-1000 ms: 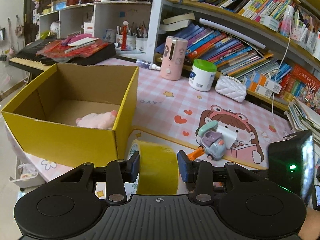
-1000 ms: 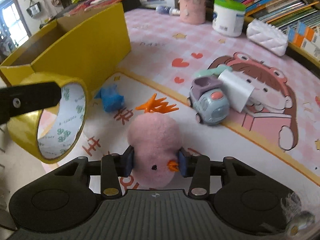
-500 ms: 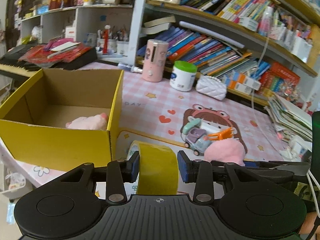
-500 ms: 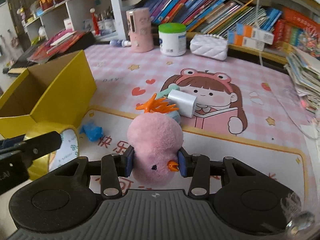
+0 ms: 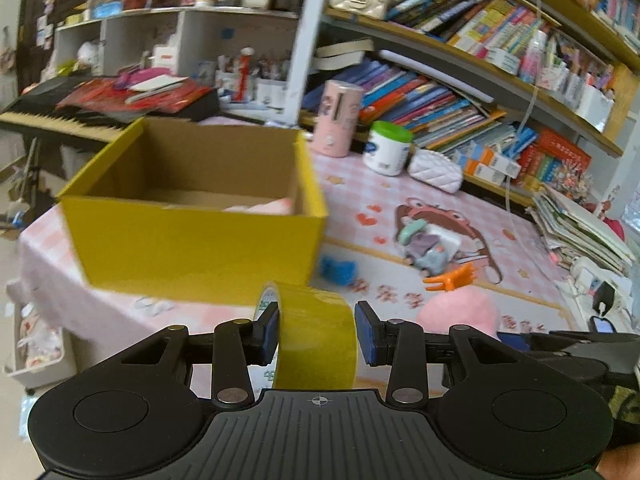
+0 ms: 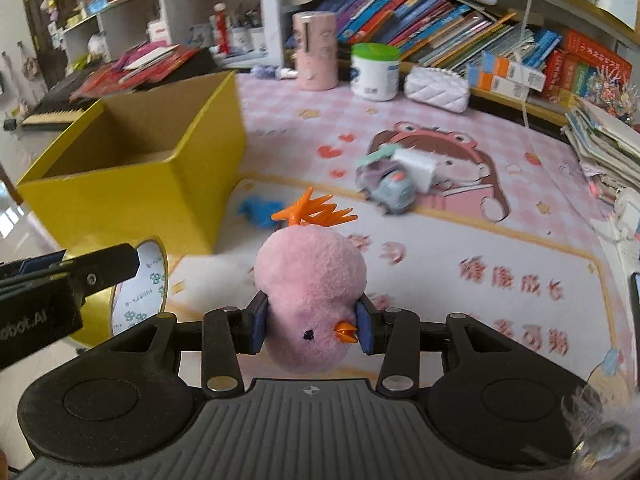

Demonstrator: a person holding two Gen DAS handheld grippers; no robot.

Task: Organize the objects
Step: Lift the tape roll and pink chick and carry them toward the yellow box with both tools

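Left gripper [image 5: 316,334] was clamped on the yellow tape roll [image 5: 316,340], held edge-on in front of the box. Right gripper [image 6: 310,330] was squeezing the pink plush chick [image 6: 310,296], beak toward the camera, orange crest up. Both were held above the mat [image 6: 480,240], tape to the left of the chick. Behind them on the mat: blue scrap [image 6: 258,210] beside the yellow box [image 5: 192,248], toy car [image 6: 390,188] with a white block [image 6: 414,166] on it further right. Something pink lay inside the box, mostly hidden. Far edge: pink canister [image 5: 338,118], white jar [image 5: 388,148], white purse [image 5: 436,166], then bookshelves [image 5: 460,92].
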